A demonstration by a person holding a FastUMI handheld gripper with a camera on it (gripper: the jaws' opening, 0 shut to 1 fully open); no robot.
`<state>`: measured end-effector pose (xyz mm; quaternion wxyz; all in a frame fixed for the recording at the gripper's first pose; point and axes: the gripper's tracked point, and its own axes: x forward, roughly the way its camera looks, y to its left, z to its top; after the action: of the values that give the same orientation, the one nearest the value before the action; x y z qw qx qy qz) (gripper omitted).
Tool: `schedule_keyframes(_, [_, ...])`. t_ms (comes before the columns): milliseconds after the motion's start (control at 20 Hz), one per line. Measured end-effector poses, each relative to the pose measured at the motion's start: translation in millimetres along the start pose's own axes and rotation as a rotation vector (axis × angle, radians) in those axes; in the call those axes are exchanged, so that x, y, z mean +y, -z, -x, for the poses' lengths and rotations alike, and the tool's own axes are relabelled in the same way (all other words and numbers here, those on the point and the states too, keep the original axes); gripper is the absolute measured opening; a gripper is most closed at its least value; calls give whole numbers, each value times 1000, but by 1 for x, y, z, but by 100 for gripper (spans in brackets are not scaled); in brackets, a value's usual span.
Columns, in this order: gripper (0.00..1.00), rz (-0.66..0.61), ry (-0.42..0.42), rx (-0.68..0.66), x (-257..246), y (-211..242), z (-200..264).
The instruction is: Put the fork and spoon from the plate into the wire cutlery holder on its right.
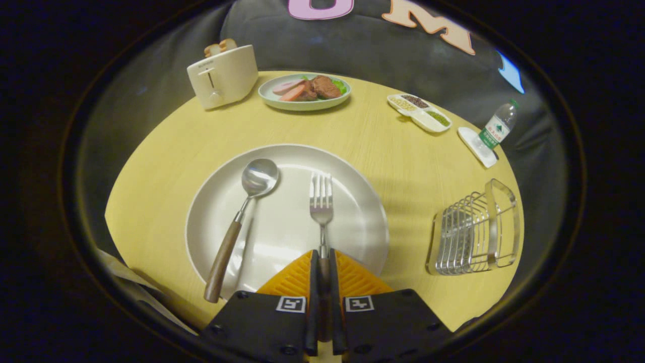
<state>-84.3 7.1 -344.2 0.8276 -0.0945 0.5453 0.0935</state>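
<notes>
Clamped in my gripper (323, 259) is one fork (321, 201), with one spoon (242, 222) beside it on the plate (352, 176).

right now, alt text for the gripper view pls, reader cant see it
The gripper is shut on the fork by its handle, tines pointing away over a white plate on a yellow table. A wooden-handled spoon lies on the plate left of the fork, and the wire cutlery holder stands to the plate's right.
</notes>
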Motion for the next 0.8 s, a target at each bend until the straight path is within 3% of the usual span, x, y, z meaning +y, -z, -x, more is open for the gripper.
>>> schedule_keyframes(300, [8, 23, -5, 12, -7, -2, 12])
schedule_keyframes(800, [8, -24, -24, 20, -39, -32, 58])
